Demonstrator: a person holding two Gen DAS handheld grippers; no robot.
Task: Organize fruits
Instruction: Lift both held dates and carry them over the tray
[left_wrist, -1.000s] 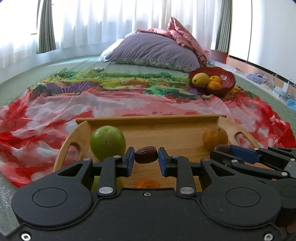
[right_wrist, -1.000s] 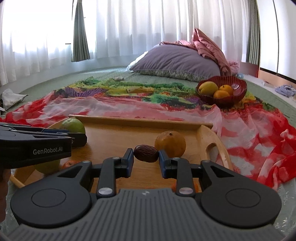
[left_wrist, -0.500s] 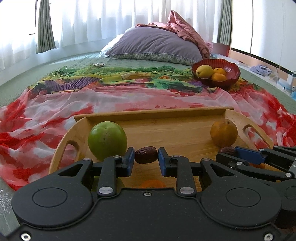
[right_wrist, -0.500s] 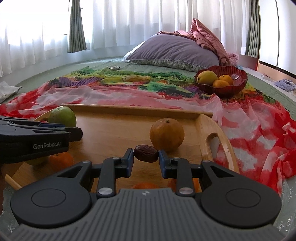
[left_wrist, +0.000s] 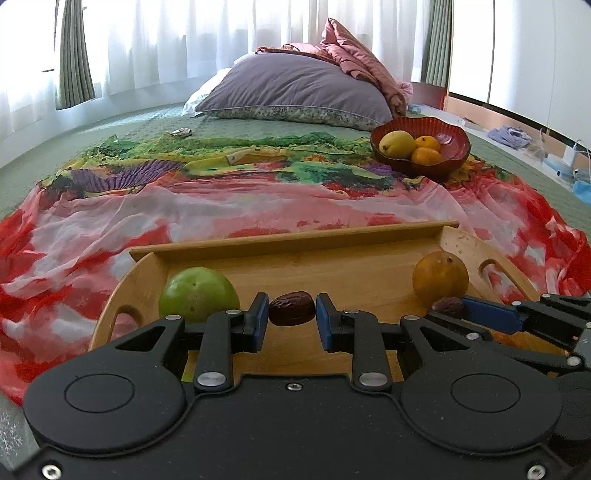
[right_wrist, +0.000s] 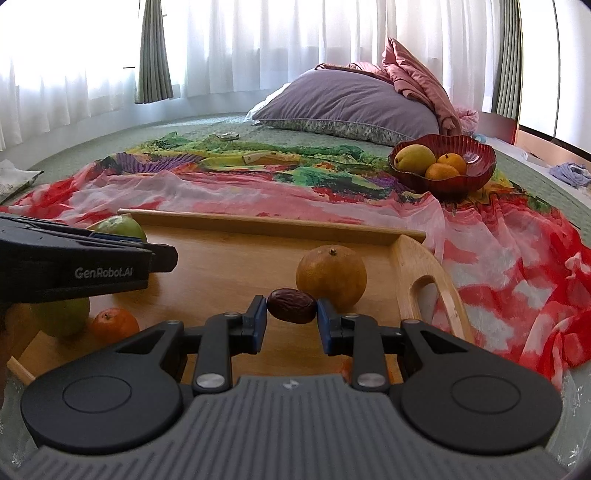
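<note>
My left gripper (left_wrist: 291, 314) is shut on a brown date (left_wrist: 291, 314) above the wooden tray (left_wrist: 295, 240). My right gripper (right_wrist: 291, 311) is shut on another brown date (right_wrist: 291, 311) over the tray (right_wrist: 273, 221); it also shows in the left wrist view (left_wrist: 448, 305). On the tray lie a green apple (left_wrist: 197, 295), a large orange (left_wrist: 439, 277), a small orange (right_wrist: 114, 325) and a second green fruit (right_wrist: 62, 315). A red bowl (left_wrist: 454, 155) at the far right holds a yellow fruit (left_wrist: 397, 144) and two oranges.
The tray sits on a red and multicoloured cloth (left_wrist: 221, 199) spread over a green bedcover. A purple pillow (left_wrist: 295, 92) and pink blanket lie at the back by the curtains. Clutter lies on the floor at far right (left_wrist: 509, 134).
Both grippers have risen and tilted a little, each still holding its date; the tray and fruit sit lower in view and the bowl looks nearer.
</note>
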